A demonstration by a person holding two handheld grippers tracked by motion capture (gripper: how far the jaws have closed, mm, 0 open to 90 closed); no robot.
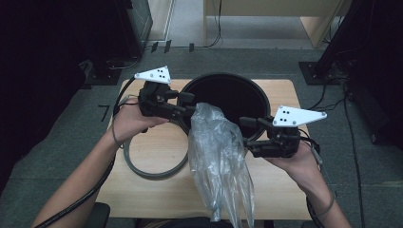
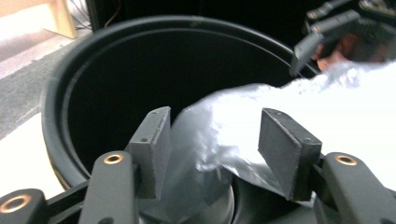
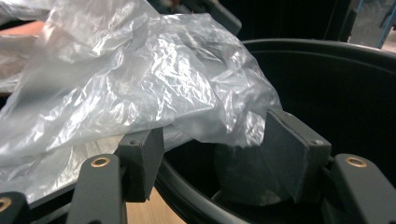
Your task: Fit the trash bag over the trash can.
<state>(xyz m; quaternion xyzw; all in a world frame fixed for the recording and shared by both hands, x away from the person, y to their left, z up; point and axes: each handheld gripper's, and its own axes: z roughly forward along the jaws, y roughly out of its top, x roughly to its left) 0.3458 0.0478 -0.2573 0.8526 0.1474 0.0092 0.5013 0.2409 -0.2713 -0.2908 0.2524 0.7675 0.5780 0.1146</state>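
My 2 grippers meet over the black bin at the counter's far edge, a clear plastic bag draped from the bin's near rim down across the counter and past its front edge. The left gripper has its fingers spread apart, bag film lying loose between them in the left gripper view; the right gripper likewise stands open, film brushing its right finger without being pinched. A grey ring lies flat on the counter just left of the bag, partly under the left hand. Bare wood remains right of the bag; cables cross the floor beyond.
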